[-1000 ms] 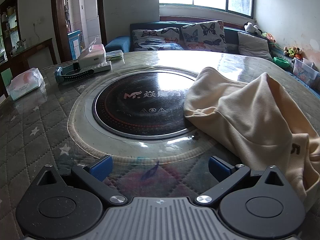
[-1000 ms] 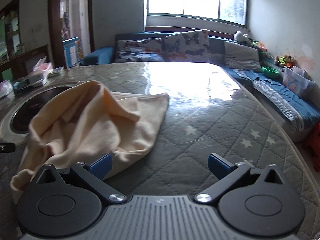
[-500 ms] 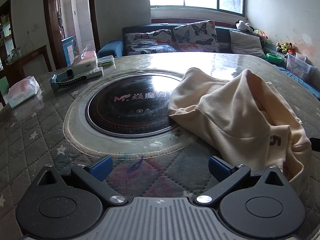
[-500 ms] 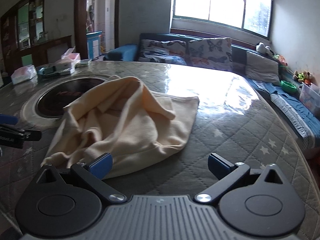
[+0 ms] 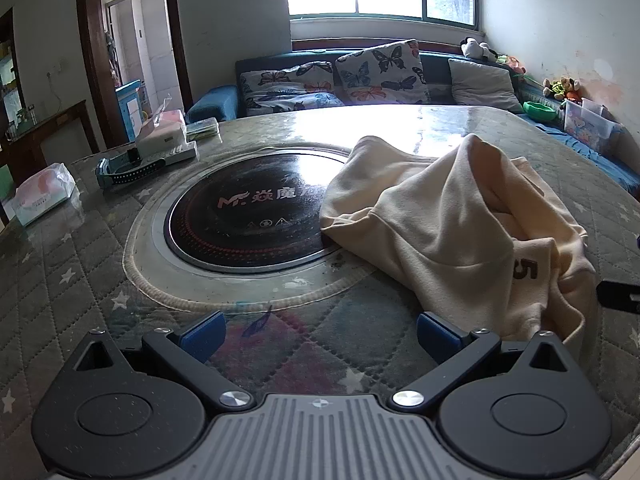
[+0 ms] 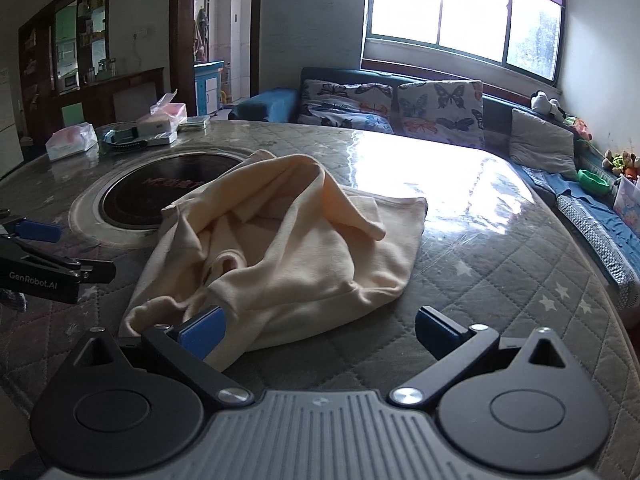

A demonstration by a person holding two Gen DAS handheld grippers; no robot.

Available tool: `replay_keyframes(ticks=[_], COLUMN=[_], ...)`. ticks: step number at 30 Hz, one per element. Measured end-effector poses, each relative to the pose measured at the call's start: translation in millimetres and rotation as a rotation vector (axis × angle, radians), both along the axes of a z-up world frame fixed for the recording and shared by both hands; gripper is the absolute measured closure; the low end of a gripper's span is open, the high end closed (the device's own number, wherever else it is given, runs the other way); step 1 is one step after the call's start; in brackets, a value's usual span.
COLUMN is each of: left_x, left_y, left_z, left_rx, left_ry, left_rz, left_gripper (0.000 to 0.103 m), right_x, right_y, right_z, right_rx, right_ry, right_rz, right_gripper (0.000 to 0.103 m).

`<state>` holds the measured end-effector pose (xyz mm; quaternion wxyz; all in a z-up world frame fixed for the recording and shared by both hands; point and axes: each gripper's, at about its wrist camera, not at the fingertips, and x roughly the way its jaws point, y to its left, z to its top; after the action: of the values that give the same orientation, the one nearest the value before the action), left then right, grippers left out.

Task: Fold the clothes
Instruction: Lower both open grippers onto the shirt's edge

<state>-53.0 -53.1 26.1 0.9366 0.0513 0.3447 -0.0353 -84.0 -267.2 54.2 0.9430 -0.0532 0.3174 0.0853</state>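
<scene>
A round table (image 5: pixel 80 280) is shown, covered by a quilted, star-printed cloth under a glossy clear sheet, with a black cooktop (image 5: pixel 248 216) set into its centre. Tissue packs (image 5: pixel 42 192) and a small box (image 5: pixel 162 136) are seen at the table's far left edge. Behind the table a sofa (image 6: pixel 340 80) with butterfly cushions (image 5: pixel 380 72) is placed beneath a bright window (image 6: pixel 460 8); toys and bins are lined along the right wall.

A cream garment (image 5: pixel 460 232), crumpled and marked with a "5", is laid on the table right of centre, its left edge overlapping the cooktop rim.

The left gripper (image 5: pixel 318 330) is held wide open above the cloth, nothing between its blue pads (image 5: pixel 202 330); the garment lies just beyond its right finger. The right gripper (image 6: pixel 318 330) is likewise spread wide and empty, its left pad (image 6: pixel 202 330) overlapping the garment's near hem, though contact cannot be confirmed. The left gripper is also visible at the left edge of the right wrist view.
</scene>
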Motion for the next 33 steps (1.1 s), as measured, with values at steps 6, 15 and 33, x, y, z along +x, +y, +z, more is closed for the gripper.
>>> replay_keyframes(ticks=[6, 15, 33], left_x=[-3, -7, -10], left_y=[-4, -7, -14], left_z=[1, 1, 3], left_rx=[0.011, 0.019, 0.023], left_ry=[-0.001, 0.0, 0.006], left_rz=[-0.008, -0.015, -0.039], left_gripper=[0.0, 0.0, 0.0], right_x=[-5, -11, -18], right_y=[1, 5, 12], right_z=[0, -2, 0], right_rx=[0.004, 0.002, 0.008], right_ry=[0.012, 0.023, 0.034], right_rz=[0.011, 0.036, 0.086], right_gripper=[0.001, 0.001, 0.004])
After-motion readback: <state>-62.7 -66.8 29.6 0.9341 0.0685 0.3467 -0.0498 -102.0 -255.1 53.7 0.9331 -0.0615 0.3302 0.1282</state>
